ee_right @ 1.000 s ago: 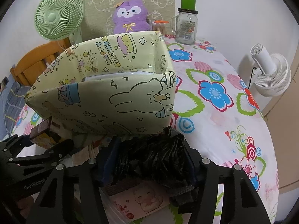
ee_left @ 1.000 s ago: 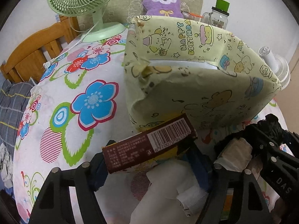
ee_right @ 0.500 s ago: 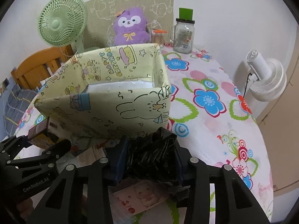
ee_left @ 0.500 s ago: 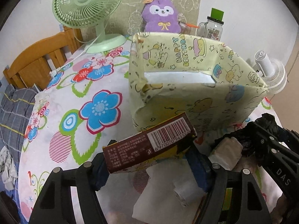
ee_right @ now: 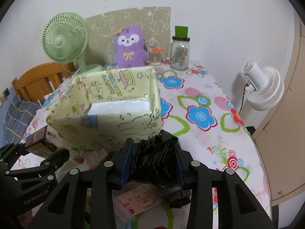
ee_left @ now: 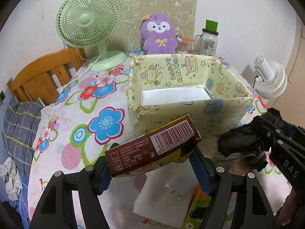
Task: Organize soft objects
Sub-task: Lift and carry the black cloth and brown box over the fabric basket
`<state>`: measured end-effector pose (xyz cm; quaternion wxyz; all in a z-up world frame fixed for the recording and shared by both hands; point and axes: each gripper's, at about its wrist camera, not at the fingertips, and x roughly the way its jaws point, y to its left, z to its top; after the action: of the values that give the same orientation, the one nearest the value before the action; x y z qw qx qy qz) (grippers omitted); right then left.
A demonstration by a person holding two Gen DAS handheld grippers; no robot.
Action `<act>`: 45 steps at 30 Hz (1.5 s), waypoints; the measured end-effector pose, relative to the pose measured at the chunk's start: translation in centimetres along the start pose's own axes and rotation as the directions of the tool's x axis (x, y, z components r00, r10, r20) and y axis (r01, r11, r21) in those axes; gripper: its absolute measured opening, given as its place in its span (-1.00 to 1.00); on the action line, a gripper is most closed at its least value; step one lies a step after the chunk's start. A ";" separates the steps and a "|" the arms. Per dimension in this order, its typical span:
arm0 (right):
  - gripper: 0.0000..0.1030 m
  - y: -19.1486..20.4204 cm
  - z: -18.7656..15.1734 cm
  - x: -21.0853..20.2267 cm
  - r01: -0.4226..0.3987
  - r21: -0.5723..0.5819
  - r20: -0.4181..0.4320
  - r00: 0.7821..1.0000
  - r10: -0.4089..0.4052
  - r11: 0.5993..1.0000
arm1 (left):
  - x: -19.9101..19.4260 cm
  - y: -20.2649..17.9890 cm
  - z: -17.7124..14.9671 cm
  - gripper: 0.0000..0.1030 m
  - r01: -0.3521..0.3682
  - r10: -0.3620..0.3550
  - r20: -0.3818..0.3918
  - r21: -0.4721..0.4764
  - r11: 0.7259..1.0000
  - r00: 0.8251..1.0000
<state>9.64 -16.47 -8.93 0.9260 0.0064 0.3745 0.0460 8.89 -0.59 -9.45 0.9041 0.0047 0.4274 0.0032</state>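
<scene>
Floral tablecloth [ee_right: 200,95], yellow box [ee_left: 183,99], green fan [ee_left: 87,22] by white wall; left gripper [ee_left: 152,162] clamps brown packet [ee_left: 152,145], right gripper [ee_right: 152,162] clamps black bag [ee_right: 154,152]

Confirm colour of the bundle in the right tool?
Black, crinkled plastic bundle; clearest in the right wrist view.

we see a pale yellow cartoon-print box [ee_left: 190,103], a brown barcoded packet [ee_left: 152,148], a crumpled black bag [ee_right: 156,158], and the bench's [ee_right: 200,103] white cloth with blue and red flowers.

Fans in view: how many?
2. Green fan stands on the table's far left corner by the purple plush; white fan stands off the table's right edge. None seems hidden.
</scene>
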 end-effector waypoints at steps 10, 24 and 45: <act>-0.18 -0.6 0.9 -2.6 -0.003 0.016 0.070 0.998 0.001 1.000 | -2.3 -1.1 0.5 0.46 0.008 -0.009 0.048 0.022 1.000 0.999; -0.18 -0.1 1.7 -5.5 -0.030 0.012 0.137 0.990 0.028 0.999 | -5.4 -1.6 1.4 0.46 0.003 -0.007 0.110 0.035 0.999 0.994; -0.18 0.8 4.1 -6.6 -0.060 -0.024 0.170 0.983 0.063 0.998 | -6.8 -1.3 3.5 0.46 -0.016 0.014 0.166 0.014 1.000 0.986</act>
<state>7.65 -16.18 -1.37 0.9529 0.0131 0.2929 0.0772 7.25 -1.96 -1.96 0.9363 0.0152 0.3507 0.0063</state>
